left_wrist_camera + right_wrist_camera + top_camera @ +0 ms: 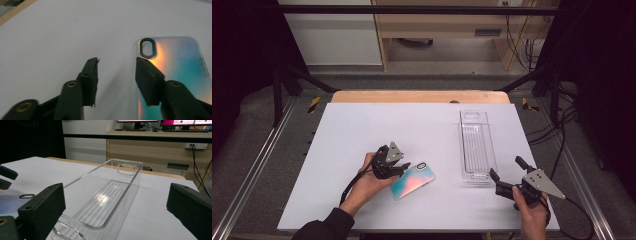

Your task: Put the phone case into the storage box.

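Phone case [175, 75]: thin, light, slick, flat near table's [362, 130] front edge; take by long edges. Left gripper [116, 62] spread, right gripper [115, 210] spread, both empty.

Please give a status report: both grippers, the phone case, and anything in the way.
Left gripper open, one jaw over the iridescent phone case, which lies flat on the table. Right gripper open, at the clear plastic tray's near end. Nothing in the way.
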A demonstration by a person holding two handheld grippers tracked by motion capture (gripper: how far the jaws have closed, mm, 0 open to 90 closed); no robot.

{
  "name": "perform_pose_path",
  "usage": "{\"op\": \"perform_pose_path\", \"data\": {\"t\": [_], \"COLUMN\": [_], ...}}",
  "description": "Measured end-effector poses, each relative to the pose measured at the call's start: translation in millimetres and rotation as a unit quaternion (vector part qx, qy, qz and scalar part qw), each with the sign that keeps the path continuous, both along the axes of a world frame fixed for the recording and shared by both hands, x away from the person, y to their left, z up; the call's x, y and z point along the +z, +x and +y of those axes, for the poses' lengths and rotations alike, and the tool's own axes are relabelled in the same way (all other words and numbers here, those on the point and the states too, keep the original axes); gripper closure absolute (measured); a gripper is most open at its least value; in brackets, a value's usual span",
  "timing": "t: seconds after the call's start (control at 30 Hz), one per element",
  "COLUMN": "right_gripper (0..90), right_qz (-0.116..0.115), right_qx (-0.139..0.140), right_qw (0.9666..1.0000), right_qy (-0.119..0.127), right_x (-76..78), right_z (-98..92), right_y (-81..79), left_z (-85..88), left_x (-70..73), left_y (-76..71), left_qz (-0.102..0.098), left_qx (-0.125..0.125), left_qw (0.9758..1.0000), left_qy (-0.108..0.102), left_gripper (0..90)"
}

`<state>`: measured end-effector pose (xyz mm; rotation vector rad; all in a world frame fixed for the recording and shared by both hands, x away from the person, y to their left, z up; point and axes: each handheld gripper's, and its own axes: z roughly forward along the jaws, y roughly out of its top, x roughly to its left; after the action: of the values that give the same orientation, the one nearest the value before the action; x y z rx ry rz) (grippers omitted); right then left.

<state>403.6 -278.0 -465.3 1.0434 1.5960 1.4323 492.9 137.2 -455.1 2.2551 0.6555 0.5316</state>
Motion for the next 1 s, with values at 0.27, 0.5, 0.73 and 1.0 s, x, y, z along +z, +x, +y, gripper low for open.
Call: {"op": "perform_pose_path", "data": {"t": [0.27, 0.5, 0.73, 1.0], "right_gripper": [2.3, 2.3, 2.3, 2.3], "right_qz": [0.001, 0.001, 0.002, 0.002], "right_qx": [0.002, 0.002, 0.002, 0.002], "right_qw": [1.0, 1.0, 1.0, 1.0], "right_qy": [-0.002, -0.002, -0.002, -0.002], "right_x": [0.1, 0.1, 0.1, 0.3], "right_z": [0.9, 1.3, 1.2, 0.9], "right_y": [-0.1, -0.2, -0.3, -0.5], "left_z": [1.7, 2.0, 3.8, 7.4], "left_x": [5.0, 7.4, 9.4, 7.5], "left_y": [-12.2, -21.3, -25.3, -26.4], "left_qz": [0.038, 0.046, 0.048, 0.059], "left_qx": [-0.025, -0.038, -0.045, -0.053], "left_qw": [0.999, 0.9982, 0.9978, 0.9968], "left_qy": [-0.006, -0.001, 0.0, 0.011], "left_gripper": [8.4, 4.8, 4.6, 4.6]}}
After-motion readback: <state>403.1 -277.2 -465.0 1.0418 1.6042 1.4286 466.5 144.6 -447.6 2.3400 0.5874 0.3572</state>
